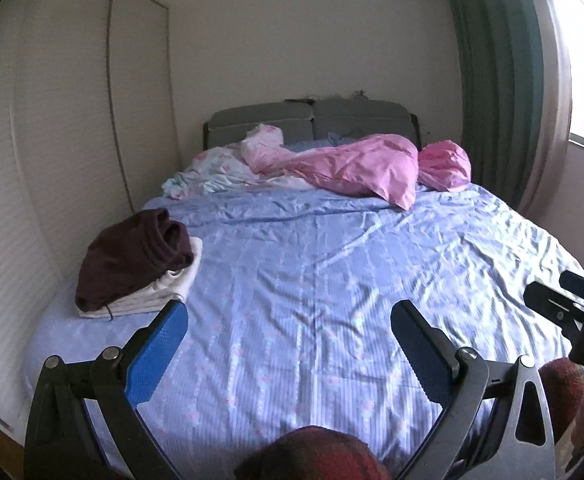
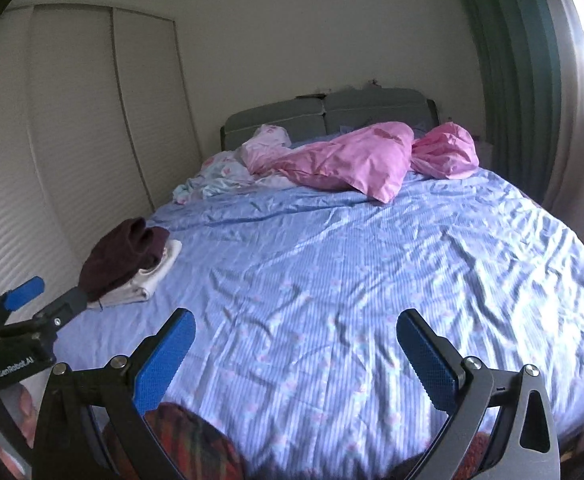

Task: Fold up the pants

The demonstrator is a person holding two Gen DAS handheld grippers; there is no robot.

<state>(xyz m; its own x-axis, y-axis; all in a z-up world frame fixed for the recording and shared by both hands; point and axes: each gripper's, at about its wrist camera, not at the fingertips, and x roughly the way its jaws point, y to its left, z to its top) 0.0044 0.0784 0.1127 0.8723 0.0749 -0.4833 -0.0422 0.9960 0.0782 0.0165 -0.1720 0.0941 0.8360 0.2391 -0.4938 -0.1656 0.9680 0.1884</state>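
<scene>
Dark maroon folded pants point(image 1: 132, 256) lie on a stack of white folded clothes point(image 1: 160, 290) at the left edge of the bed; the stack also shows in the right wrist view point(image 2: 126, 258). A red plaid garment point(image 1: 312, 456) bunches at the near edge of the bed below both grippers, and it also shows in the right wrist view point(image 2: 188, 440). My left gripper point(image 1: 290, 320) is open and empty above the blue sheet. My right gripper point(image 2: 296, 328) is open and empty too. Each gripper shows at the edge of the other's view.
A blue striped bed sheet point(image 1: 332, 280) covers the bed. Pink pillows point(image 1: 364, 168) and crumpled light bedding point(image 1: 212, 172) lie by the grey headboard point(image 1: 312, 120). A white wardrobe point(image 1: 52, 140) stands left, a green curtain point(image 1: 496, 80) and window right.
</scene>
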